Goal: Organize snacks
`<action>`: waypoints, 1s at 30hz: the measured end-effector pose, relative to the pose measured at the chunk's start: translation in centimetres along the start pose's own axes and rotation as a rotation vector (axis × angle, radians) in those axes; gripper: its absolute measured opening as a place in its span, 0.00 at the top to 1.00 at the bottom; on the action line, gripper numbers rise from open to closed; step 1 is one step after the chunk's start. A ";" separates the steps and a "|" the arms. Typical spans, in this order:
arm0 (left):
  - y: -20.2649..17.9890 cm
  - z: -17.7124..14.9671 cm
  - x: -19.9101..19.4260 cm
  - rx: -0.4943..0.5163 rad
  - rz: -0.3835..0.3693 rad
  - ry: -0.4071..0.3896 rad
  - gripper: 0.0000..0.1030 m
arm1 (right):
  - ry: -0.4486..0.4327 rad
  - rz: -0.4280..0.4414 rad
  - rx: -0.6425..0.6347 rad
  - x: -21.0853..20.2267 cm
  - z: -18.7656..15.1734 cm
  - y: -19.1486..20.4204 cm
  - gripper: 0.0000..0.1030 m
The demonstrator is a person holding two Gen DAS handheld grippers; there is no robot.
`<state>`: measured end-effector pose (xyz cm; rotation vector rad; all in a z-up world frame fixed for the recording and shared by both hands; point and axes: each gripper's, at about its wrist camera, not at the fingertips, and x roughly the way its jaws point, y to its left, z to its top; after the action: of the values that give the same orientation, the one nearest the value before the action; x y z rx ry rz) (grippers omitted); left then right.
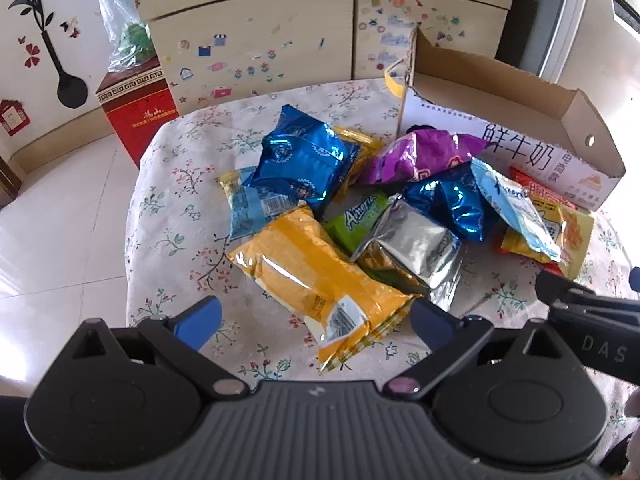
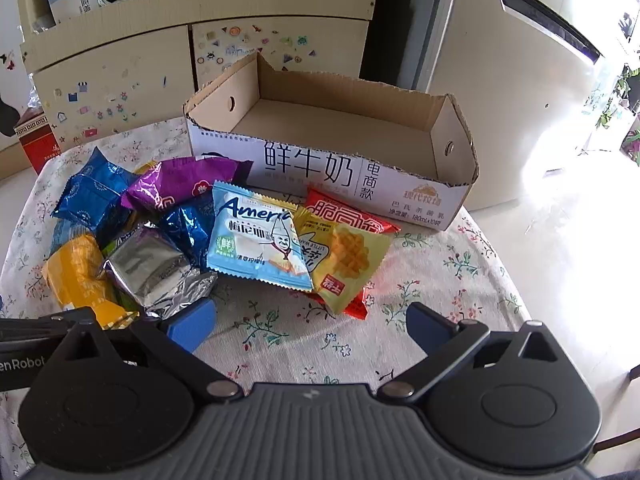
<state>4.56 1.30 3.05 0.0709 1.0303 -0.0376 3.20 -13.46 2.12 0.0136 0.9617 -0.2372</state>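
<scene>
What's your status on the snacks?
Both tools open, left tool, right tool, holding nothing. Snack packets piled on cloth, cardboard box empty behind. Nothing blocking.

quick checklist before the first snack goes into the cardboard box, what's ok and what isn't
1. Open-topped cardboard milk box has room: ok, its inside shows bare.
2. Left claw ready to grasp: ok, open, nothing between its blue fingers.
3. Right claw ready to grasp: ok, open and holding nothing.
4. Nearest target for the left claw: ok, the shiny orange-yellow snack packet lies on top at the pile's front.
5. Light-blue flat biscuit packet free to lift: ok, it lies on top of the yellow waffle packet.
6. Claws apart from each other: cannot tell, they look close side by side.
</scene>
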 end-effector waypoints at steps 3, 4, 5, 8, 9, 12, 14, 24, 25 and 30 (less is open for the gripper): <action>0.0 0.0 0.0 -0.001 0.008 0.000 0.03 | -0.002 -0.006 -0.003 0.0 0.0 0.1 0.00; 0.0 0.0 0.0 -0.001 0.011 0.000 0.03 | -0.002 -0.006 -0.005 0.0 0.0 0.1 0.00; 0.0 0.0 0.1 -0.001 0.014 0.000 0.03 | -0.002 -0.004 -0.004 0.0 -0.1 0.2 0.00; 0.0 0.0 0.2 -0.003 0.022 0.001 0.03 | 0.004 0.001 -0.007 0.0 -0.1 0.3 0.00; 0.0 0.0 0.2 -0.004 0.024 0.001 0.03 | 0.006 0.003 -0.008 0.0 -0.2 0.4 0.00; -0.1 -0.1 0.3 -0.004 0.028 0.002 0.04 | 0.007 0.008 -0.013 0.0 -0.2 0.5 0.00; -0.1 -0.1 0.3 -0.003 0.027 0.003 0.05 | 0.007 0.009 -0.016 -0.1 -0.2 0.5 0.00; -0.1 -0.2 0.4 -0.004 0.026 0.007 0.06 | 0.001 0.003 -0.023 0.0 -0.3 0.5 0.00; -0.2 -0.2 0.4 -0.004 0.027 0.006 0.06 | 0.001 0.004 -0.022 0.0 -0.3 0.5 0.00; -0.1 -0.3 0.4 -0.004 0.023 0.011 0.08 | 0.001 0.008 -0.021 0.0 -0.3 0.6 0.00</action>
<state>4.56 1.23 2.54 0.0787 1.0409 -0.0144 3.08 -12.81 1.84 -0.0012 0.9648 -0.2200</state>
